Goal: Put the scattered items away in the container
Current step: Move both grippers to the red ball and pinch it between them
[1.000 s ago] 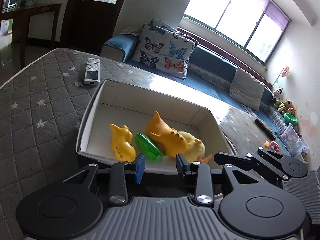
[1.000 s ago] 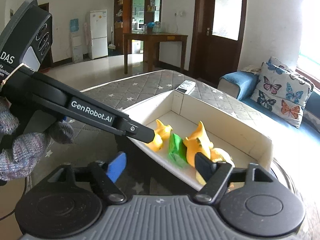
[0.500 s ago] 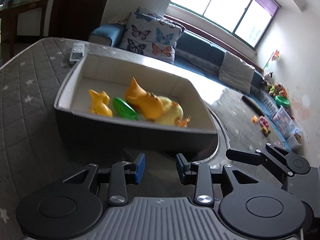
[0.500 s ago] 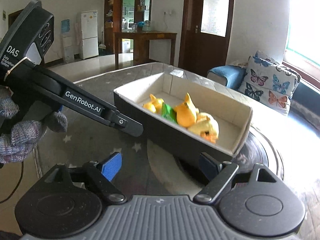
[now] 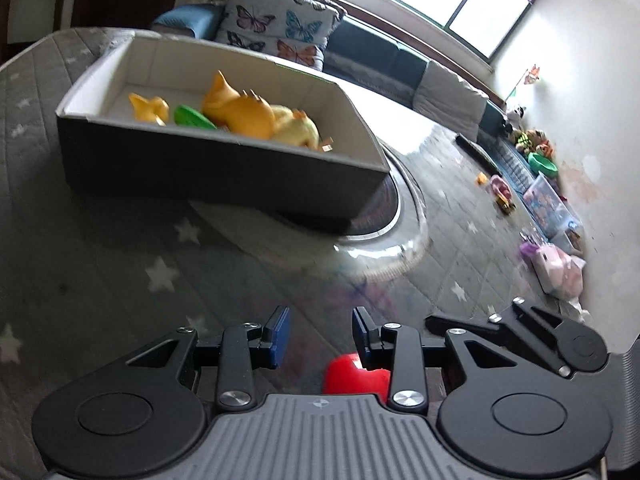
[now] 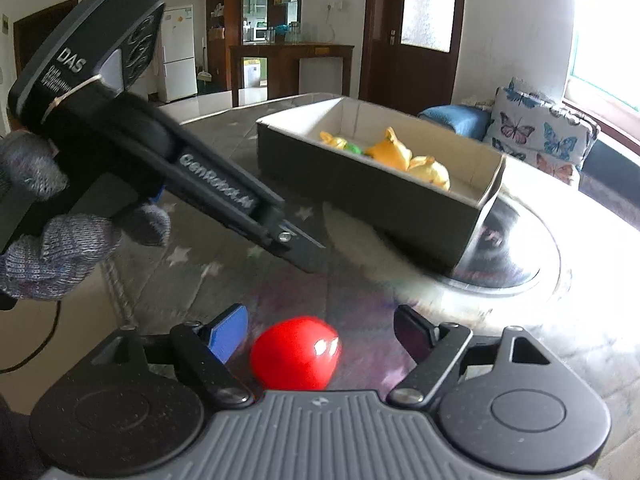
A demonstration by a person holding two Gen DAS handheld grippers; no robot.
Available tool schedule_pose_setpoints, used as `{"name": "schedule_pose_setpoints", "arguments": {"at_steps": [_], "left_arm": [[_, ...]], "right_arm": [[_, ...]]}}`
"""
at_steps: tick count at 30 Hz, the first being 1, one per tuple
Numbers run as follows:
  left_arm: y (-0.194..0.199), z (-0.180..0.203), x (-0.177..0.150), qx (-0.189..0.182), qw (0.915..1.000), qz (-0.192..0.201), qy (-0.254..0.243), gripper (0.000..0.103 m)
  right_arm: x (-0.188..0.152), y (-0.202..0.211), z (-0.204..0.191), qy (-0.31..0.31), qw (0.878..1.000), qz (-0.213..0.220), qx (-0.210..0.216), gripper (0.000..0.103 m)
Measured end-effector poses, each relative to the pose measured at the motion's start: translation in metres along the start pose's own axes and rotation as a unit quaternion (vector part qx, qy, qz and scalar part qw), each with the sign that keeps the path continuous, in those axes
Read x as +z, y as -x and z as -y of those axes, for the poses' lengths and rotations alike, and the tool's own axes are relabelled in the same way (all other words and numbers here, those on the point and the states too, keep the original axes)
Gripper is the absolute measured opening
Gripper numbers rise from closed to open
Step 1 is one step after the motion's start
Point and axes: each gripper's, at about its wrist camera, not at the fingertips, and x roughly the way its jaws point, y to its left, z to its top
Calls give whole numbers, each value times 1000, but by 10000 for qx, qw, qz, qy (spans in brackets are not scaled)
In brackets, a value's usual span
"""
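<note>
A grey box with a white inside (image 5: 216,168) (image 6: 360,188) stands on the table and holds several toys: yellow-orange animals (image 5: 240,112) (image 6: 394,152) and a green piece (image 5: 192,117). A red rounded toy (image 6: 296,352) lies on the table between the open fingers of my right gripper (image 6: 320,332), which is empty. In the left wrist view the red toy (image 5: 352,372) shows low, under the right finger of my left gripper (image 5: 320,334), open and empty. The left gripper body (image 6: 132,148) reaches in from the left.
The box sits partly on a round glass turntable (image 5: 394,208). The table has a grey star-pattern cloth (image 5: 120,264). A sofa with butterfly cushions (image 5: 280,28) is behind. Toys and bins (image 5: 548,204) lie on the floor at right.
Both grippers have pulled back and down from the box, which now looks farther away. The red toy has come into view close to both grippers.
</note>
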Motion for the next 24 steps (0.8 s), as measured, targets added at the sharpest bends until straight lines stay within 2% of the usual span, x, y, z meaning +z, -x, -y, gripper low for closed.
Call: {"name": "schedule_pose_setpoints", "arguments": {"at_steps": [5, 7, 24], "left_arm": [[-6, 11, -9, -106, 9998, -135, -59, 36], [-7, 16, -11, -128, 9997, -168, -101, 36], [-16, 31, -19, 98, 9990, -360, -248, 38]], "right_arm": [[-13, -2, -8, -35, 9999, -88, -42, 72], [-17, -2, -8, -73, 9999, -116, -42, 66], [-30, -4, -15, -188, 9997, -143, -57, 53]]}}
